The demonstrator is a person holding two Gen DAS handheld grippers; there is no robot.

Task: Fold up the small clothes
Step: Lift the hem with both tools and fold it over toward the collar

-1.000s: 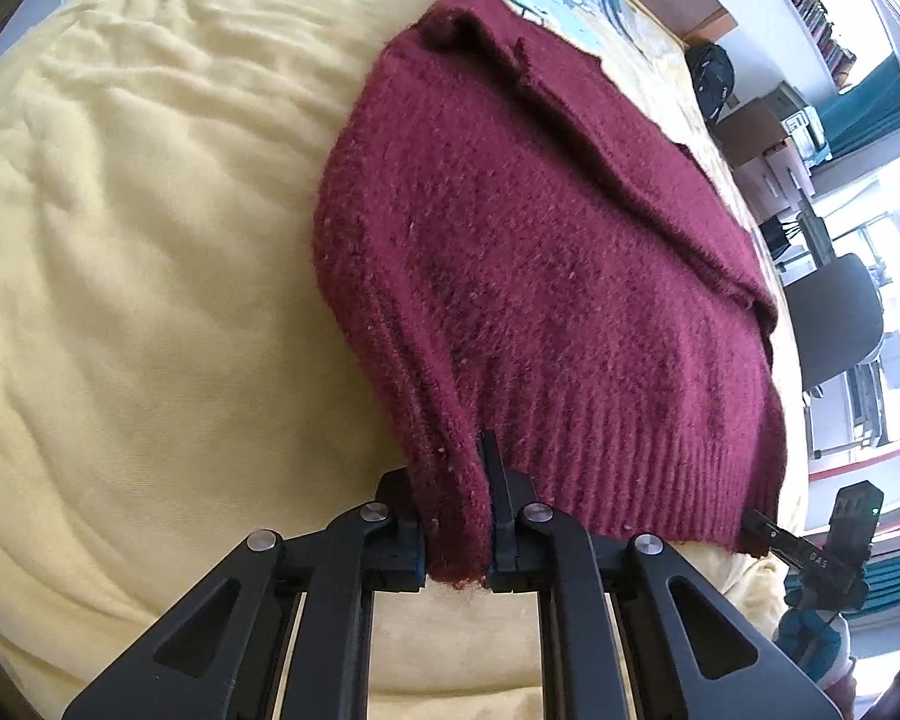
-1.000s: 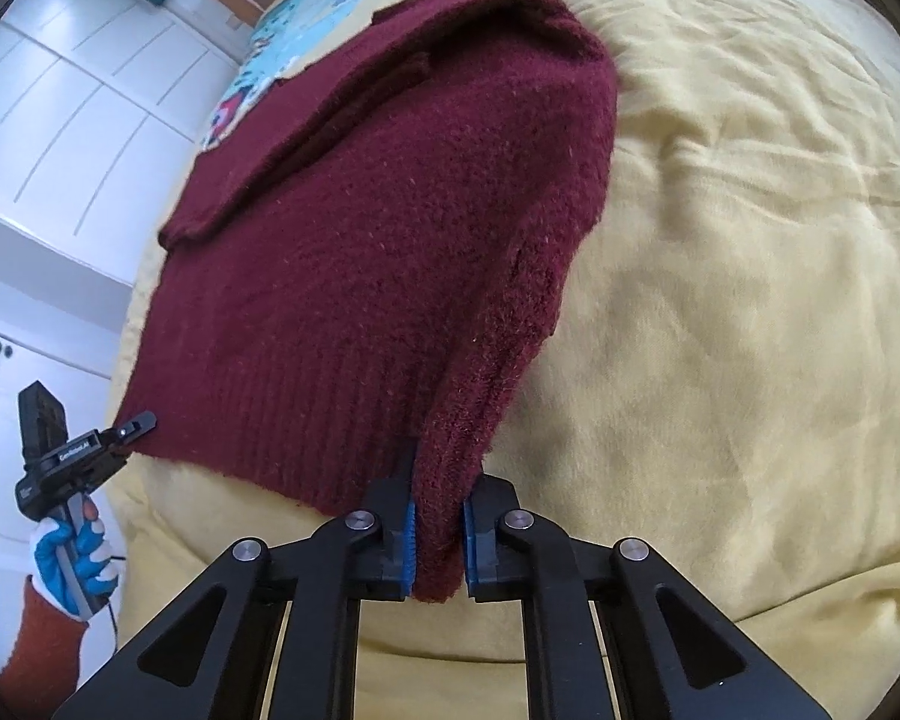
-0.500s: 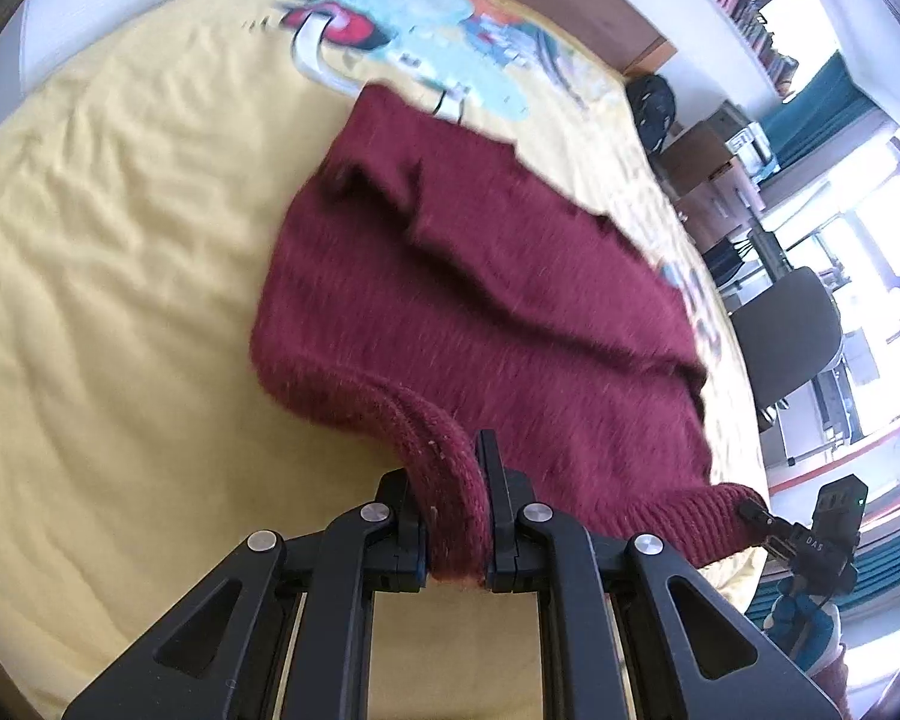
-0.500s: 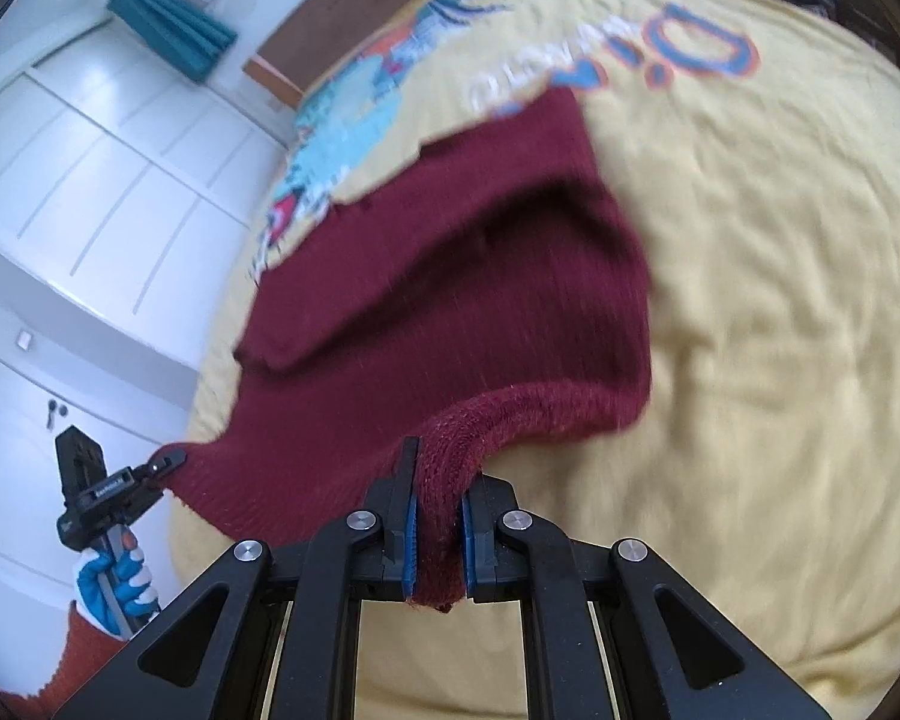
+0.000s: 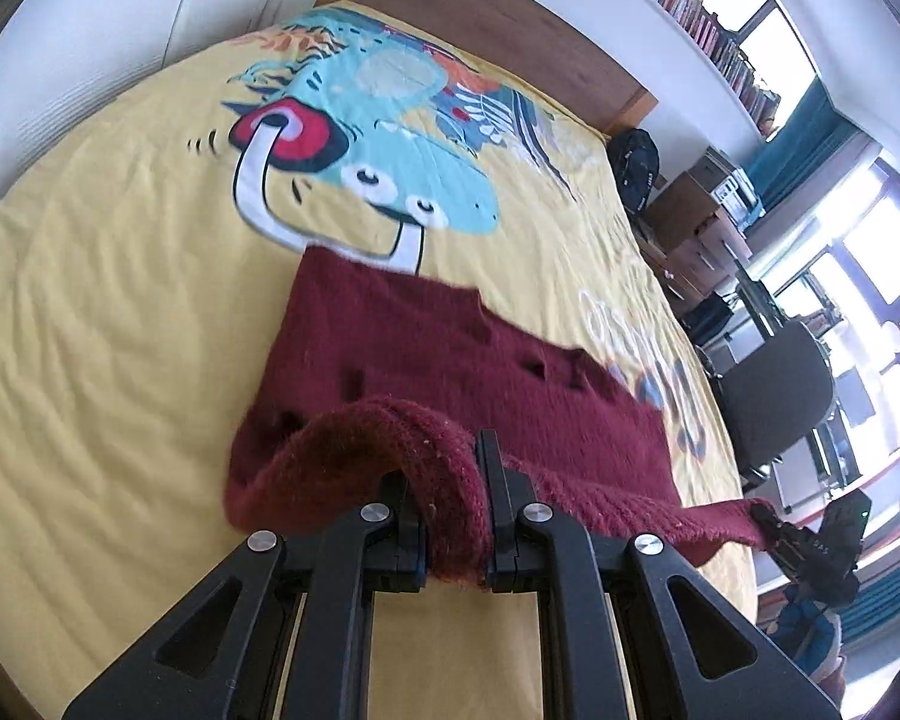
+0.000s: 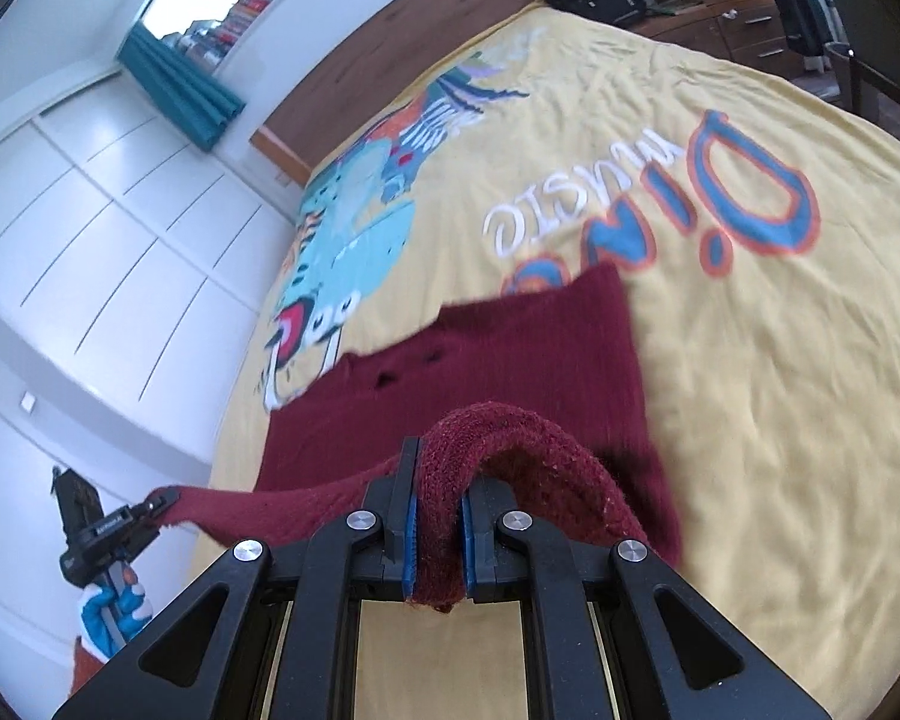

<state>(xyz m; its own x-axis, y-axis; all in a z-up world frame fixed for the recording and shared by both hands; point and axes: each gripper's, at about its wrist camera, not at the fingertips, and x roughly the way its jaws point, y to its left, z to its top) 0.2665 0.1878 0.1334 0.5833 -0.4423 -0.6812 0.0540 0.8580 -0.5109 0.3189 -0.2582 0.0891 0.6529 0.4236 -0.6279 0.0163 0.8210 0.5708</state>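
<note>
A dark red knitted sweater [image 5: 450, 354] lies on the yellow bedspread [image 5: 108, 312], its far part flat. My left gripper [image 5: 453, 534] is shut on one corner of its ribbed hem, lifted and curled over the fingers. My right gripper [image 6: 438, 540] is shut on the other hem corner [image 6: 510, 444], likewise raised. The hem stretches between the two grippers. Each gripper shows in the other's view: the right gripper at the far right of the left wrist view [image 5: 810, 546], the left gripper at the far left of the right wrist view [image 6: 108, 534]. The sweater [image 6: 510, 348] also fills the middle of the right wrist view.
The bedspread carries a cartoon dinosaur print [image 5: 390, 138] and large lettering [image 6: 660, 198]. A wooden headboard [image 5: 498, 18] stands beyond. A black chair [image 5: 774, 396], wooden drawers [image 5: 696, 222] and a black bag [image 5: 636, 162] stand beside the bed. White cupboards [image 6: 78, 252] line the other side.
Both grippers have lifted the hem and carried it forward over the sweater toward its far end. The cameras have tilted up, so the headboard and room now show.
</note>
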